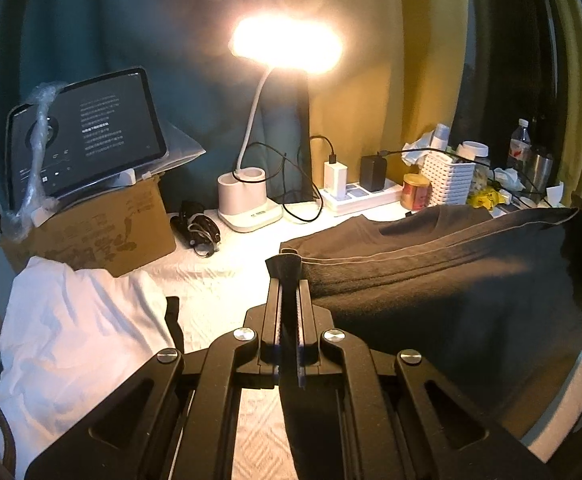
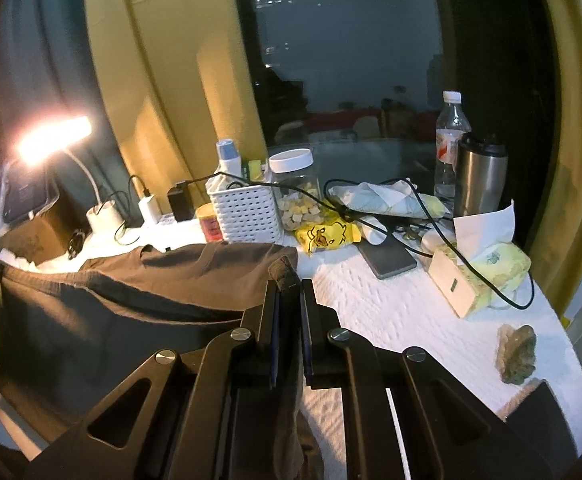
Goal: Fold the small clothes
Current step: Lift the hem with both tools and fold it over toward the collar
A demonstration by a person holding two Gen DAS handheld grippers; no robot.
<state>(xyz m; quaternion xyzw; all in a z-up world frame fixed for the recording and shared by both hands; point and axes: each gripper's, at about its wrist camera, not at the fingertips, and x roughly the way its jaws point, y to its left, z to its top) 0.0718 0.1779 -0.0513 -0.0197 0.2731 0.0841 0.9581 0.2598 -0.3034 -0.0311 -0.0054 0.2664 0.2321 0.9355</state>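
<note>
Dark shirt (image 1: 451,280): matt soft cloth, stitched hem showing. Table cover (image 2: 391,308): white, rough embossed texture. Tumbler (image 2: 478,176): brushed metal, gleaming dully. Basket (image 2: 247,212): white perforated plastic. Box (image 1: 103,228): matt brown cardboard. Left gripper (image 1: 289,276): matt black plastic, shiny metal rivets.

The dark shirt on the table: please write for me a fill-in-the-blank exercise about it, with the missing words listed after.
1. The left claw and the right claw each pinch one corner of the dark shirt, so the lifted edge is held by ____ claws.
2. The desk lamp is switched ____.
3. The white basket stands behind the shirt, beside a jar with a ____ lid.
4. The crumpled cloth left of the dark shirt is ____ in colour.

Missing words: two; on; white; white
</note>
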